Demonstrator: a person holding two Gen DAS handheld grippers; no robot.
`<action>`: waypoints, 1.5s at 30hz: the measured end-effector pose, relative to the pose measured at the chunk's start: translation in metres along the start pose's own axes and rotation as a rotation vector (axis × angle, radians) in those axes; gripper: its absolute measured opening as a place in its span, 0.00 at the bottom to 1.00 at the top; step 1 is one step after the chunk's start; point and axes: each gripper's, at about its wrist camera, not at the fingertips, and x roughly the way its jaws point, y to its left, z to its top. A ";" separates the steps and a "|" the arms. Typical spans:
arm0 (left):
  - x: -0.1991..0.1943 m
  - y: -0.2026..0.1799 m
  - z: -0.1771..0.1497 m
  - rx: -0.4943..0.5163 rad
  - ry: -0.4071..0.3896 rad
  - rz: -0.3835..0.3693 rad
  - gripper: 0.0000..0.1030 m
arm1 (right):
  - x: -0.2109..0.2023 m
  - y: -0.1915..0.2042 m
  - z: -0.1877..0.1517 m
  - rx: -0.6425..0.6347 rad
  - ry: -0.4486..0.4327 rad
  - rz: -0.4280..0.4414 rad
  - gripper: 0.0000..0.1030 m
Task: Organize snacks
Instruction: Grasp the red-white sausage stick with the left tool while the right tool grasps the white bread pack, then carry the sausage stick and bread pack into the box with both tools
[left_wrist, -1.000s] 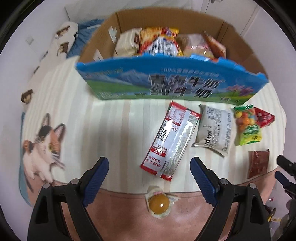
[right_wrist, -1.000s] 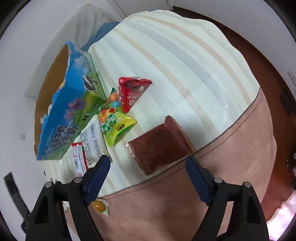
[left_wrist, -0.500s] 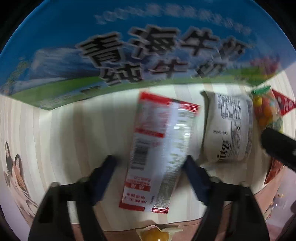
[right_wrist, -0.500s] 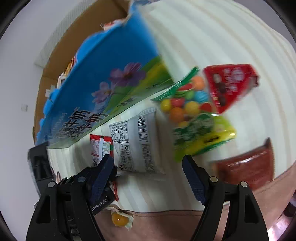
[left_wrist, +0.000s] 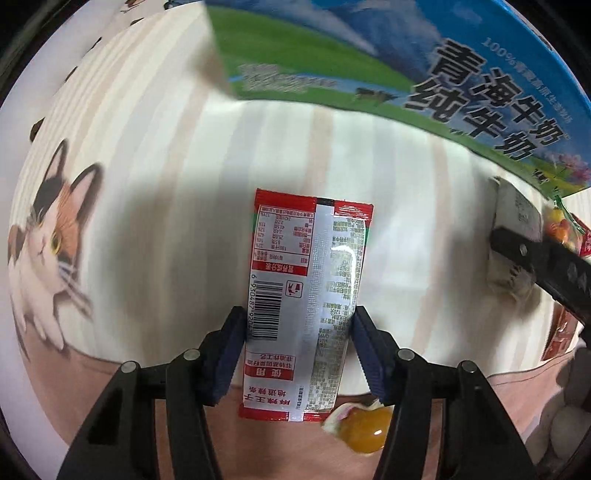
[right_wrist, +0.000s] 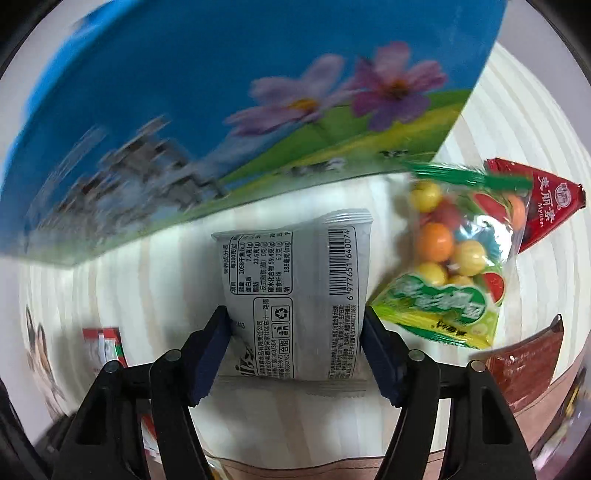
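Note:
My left gripper (left_wrist: 298, 317) points down over a long red and silver packet (left_wrist: 310, 258) lying on the striped cloth. Its jaws are closing, with the blue pads against the packet's two long edges. My right gripper (right_wrist: 295, 314) is closing on a grey-white snack packet (right_wrist: 295, 280), its pads on both sides of it. The blue milk carton box (left_wrist: 406, 74) stands just behind both packets. In the left wrist view the grey-white packet (left_wrist: 517, 221) shows at the right edge.
Right of the grey-white packet lie a bag of coloured candy balls (right_wrist: 454, 266), a red triangular pack (right_wrist: 546, 206) and a brown packet (right_wrist: 524, 365). A small orange jelly cup (left_wrist: 364, 430) sits by the left gripper's right finger. A cat print (left_wrist: 48, 229) marks the cloth's left.
Both grippers dropped close to the cloth and narrowed. The left now straddles the red and silver packet. The right swung over from the brown packet to the grey-white one.

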 end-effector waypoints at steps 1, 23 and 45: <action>0.000 0.002 -0.003 -0.003 0.000 0.004 0.53 | -0.001 0.002 -0.006 -0.017 0.005 0.003 0.68; 0.023 0.019 -0.054 0.009 0.022 0.022 0.54 | 0.005 -0.017 -0.094 -0.019 0.131 0.063 0.76; -0.042 0.025 -0.057 -0.003 -0.052 -0.035 0.44 | -0.013 -0.012 -0.094 -0.065 0.057 0.102 0.65</action>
